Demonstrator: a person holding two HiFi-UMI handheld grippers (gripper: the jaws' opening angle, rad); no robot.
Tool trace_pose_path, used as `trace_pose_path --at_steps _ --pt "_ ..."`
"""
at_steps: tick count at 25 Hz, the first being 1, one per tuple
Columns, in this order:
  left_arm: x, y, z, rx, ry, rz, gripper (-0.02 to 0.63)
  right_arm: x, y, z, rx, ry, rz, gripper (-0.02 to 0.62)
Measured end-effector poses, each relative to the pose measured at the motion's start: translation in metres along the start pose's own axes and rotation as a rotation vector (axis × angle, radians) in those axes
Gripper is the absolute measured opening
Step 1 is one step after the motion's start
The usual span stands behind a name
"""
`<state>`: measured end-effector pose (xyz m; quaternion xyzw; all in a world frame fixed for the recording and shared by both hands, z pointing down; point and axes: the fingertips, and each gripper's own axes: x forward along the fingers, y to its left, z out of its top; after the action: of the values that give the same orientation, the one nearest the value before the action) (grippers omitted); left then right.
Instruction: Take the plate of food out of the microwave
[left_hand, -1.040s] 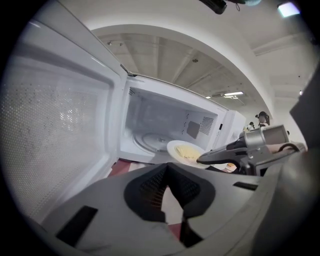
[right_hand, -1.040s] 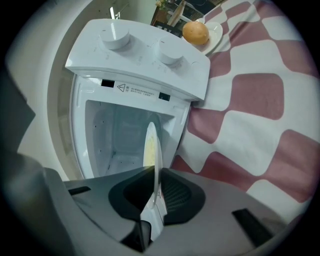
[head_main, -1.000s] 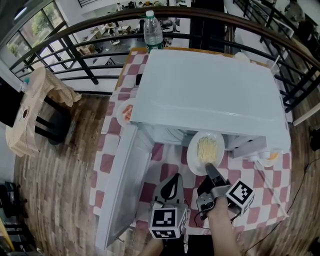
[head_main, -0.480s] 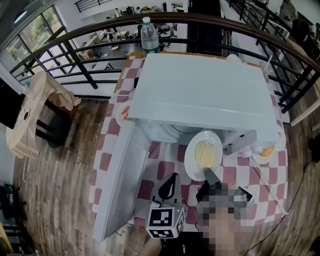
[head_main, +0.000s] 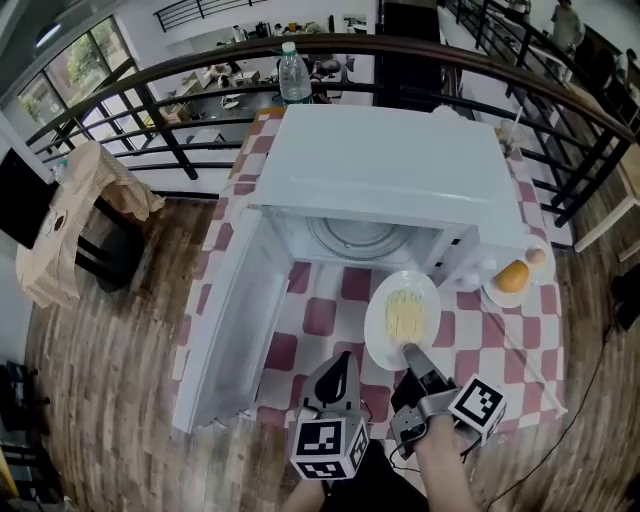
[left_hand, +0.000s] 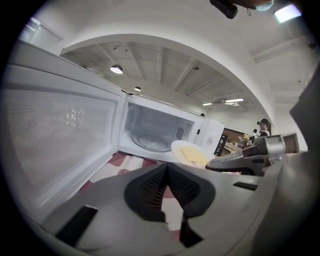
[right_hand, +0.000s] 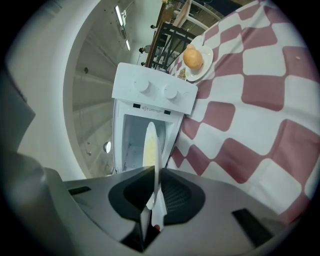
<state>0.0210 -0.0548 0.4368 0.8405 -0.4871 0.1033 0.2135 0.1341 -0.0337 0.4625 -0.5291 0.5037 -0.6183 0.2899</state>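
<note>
The white microwave (head_main: 390, 165) stands open, its door (head_main: 228, 318) swung to the left and its glass turntable (head_main: 358, 238) bare. A white plate of pale noodles (head_main: 402, 316) hangs in front of the opening, over the red-and-white checked cloth (head_main: 325, 318). My right gripper (head_main: 408, 350) is shut on the plate's near rim; in the right gripper view the plate (right_hand: 151, 142) runs edge-on between the jaws of the right gripper (right_hand: 154, 175). My left gripper (head_main: 343, 360) sits just left of it, shut and holding nothing. The left gripper view shows the plate (left_hand: 189, 152) beyond the left gripper (left_hand: 167, 167).
A small plate with an orange round food (head_main: 513, 277) sits right of the microwave. A water bottle (head_main: 294, 78) stands behind it by the dark railing (head_main: 150, 110). A chair draped in tan cloth (head_main: 70, 215) is at the far left on the wooden floor.
The plate has come out from under the microwave's front edge toward me, with the right gripper shut on it. Both grippers drew back, and the turntable now shows.
</note>
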Motion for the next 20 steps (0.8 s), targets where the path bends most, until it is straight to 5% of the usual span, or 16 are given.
trace_pose_path --at_steps 20 --pt "-0.098 -0.026 -0.041 -0.016 -0.033 0.070 0.015 -0.087 -0.027 -0.052 -0.006 0.069 0.020 0.041"
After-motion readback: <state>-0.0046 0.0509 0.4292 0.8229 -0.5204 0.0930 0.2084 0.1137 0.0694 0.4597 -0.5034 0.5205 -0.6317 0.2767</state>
